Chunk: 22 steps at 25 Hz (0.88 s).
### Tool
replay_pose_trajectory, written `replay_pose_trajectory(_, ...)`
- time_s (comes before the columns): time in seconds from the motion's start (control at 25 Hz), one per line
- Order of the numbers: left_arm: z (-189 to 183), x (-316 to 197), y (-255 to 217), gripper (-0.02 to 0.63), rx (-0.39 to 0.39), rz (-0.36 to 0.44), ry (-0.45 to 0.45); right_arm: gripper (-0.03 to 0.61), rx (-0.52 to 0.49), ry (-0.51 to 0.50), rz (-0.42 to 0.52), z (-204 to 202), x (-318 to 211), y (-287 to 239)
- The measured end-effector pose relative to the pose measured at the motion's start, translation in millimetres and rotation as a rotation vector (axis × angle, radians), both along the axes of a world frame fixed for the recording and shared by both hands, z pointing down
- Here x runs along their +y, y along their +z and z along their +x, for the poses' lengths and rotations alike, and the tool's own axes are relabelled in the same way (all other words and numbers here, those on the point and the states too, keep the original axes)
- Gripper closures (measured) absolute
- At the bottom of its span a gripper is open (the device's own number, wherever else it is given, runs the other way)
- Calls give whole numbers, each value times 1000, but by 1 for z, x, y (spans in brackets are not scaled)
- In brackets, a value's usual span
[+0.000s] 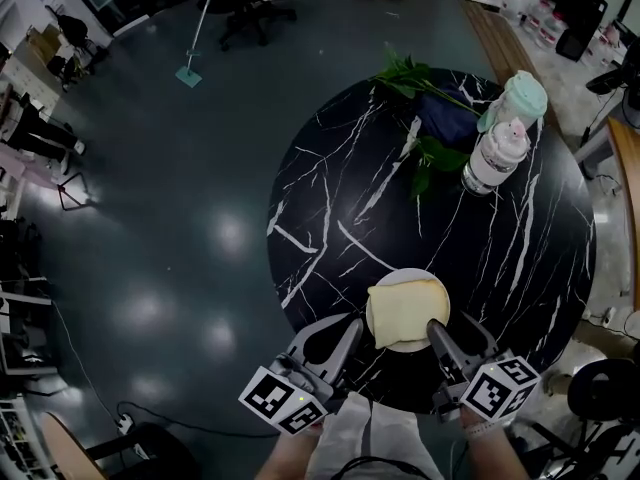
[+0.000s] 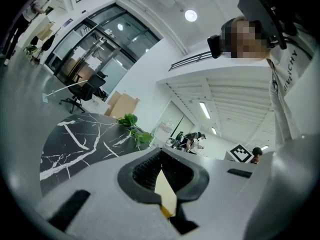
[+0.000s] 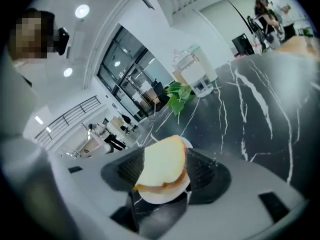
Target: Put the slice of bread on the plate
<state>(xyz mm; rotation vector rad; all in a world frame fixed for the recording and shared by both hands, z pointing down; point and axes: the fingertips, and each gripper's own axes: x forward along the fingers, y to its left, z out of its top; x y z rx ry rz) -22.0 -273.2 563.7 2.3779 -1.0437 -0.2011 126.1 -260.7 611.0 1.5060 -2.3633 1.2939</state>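
The slice of bread [image 1: 407, 311] lies flat on a small white plate [image 1: 405, 277] near the front edge of the black marble table [image 1: 330, 188]. My right gripper [image 1: 453, 328] sits just right of the plate. In the right gripper view its jaws stand open around the bread [image 3: 162, 159] and the plate [image 3: 161, 195], with the pads [image 3: 201, 168] off the crust. My left gripper [image 1: 336, 328] hovers at the plate's left. In the left gripper view [image 2: 160, 154] its jaws are together, leaving only a thin slit with a pale sliver showing through.
At the table's far side lie a leafy green sprig [image 1: 408, 76] and a dark blue cloth [image 1: 447, 115], with a clear bottle with a mint-green lid [image 1: 505, 133] beside them. An office chair [image 1: 250, 8] stands on the floor beyond. The table's near edge runs just under both grippers.
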Motion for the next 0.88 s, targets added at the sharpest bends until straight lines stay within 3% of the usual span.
replay_pose_trajectory(0.12, 0, 2, -1, 605, 7, -1, 6, 327, 135, -20, 59, 7, -1, -4)
replay_pose_trajectory(0.24, -1, 4, -4, 606, 9, 3, 10, 319, 202, -47, 104, 7, 0, -13)
replay_pose_trajectory(0.64, -8, 25, -46, 605, 10, 48, 32, 324, 174, -151, 214, -27, 38, -65)
replay_pose_trajectory(0.8, -6, 42, -70, 606, 19, 66, 63, 520, 166, -182, 259, -40, 58, -97)
replay_pose_trajectory(0.88, -1, 52, -83, 605, 35, 73, 83, 548, 162, -194, 284, -46, 66, -115)
